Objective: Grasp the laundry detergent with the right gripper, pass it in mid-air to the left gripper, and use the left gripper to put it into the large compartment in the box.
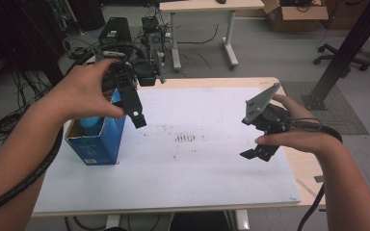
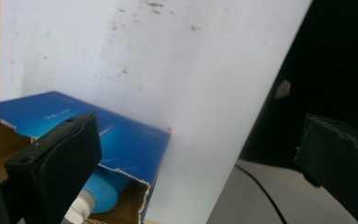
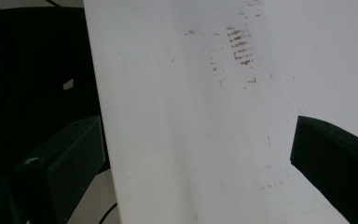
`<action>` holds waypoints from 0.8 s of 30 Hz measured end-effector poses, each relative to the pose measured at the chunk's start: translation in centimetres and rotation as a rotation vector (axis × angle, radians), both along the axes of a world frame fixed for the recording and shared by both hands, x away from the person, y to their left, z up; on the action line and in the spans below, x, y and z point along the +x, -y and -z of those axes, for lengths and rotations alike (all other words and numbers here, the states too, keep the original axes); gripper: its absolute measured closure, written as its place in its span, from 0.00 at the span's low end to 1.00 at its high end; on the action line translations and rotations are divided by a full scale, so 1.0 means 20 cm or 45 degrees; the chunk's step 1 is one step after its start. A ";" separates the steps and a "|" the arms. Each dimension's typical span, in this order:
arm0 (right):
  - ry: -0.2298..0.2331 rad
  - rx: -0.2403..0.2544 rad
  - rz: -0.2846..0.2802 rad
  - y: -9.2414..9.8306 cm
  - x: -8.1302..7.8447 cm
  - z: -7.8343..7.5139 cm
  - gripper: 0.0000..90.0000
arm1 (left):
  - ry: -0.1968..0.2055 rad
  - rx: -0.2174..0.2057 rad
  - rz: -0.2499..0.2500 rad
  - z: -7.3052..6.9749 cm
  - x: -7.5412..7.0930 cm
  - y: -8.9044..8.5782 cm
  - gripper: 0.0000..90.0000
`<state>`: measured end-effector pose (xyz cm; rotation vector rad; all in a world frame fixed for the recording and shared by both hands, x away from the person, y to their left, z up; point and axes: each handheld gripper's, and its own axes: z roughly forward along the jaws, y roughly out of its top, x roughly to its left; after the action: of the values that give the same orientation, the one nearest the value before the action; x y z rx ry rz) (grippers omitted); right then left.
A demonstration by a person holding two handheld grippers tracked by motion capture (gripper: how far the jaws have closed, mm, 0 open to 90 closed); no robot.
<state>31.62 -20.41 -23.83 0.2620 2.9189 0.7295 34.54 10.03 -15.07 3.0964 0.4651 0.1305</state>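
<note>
A torn-open blue carton [image 1: 99,144] stands upright at the left side of the white board [image 1: 212,115]. Inside it sits a light blue bottle [image 1: 89,123] with a white cap. My left gripper [image 1: 136,116] hangs just above and to the right of the carton's open top. In the left gripper view its jaws stand wide apart and open [image 2: 198,158], with the carton [image 2: 126,137] and bottle [image 2: 103,190] under the left jaw. My right gripper [image 1: 258,153] hovers over the board's right edge, and it is open [image 3: 198,158] with nothing between its jaws.
A patch of dark smudges [image 1: 185,138] marks the board's middle [image 3: 240,44]. The wooden table [image 1: 303,166] shows along the right side of the board. Beyond the table are another desk [image 1: 207,6], cables, a cardboard box [image 1: 296,14] and an office chair base [image 1: 339,57].
</note>
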 end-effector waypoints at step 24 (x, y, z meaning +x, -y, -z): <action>-0.082 -0.145 -0.065 -0.01 0.17 0.05 0.03 | -0.075 0.066 0.354 0.25 0.08 0.08 0.00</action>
<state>35.00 -20.28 -24.91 0.2043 3.0252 0.5691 36.07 8.35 -20.03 3.1815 0.0289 0.0490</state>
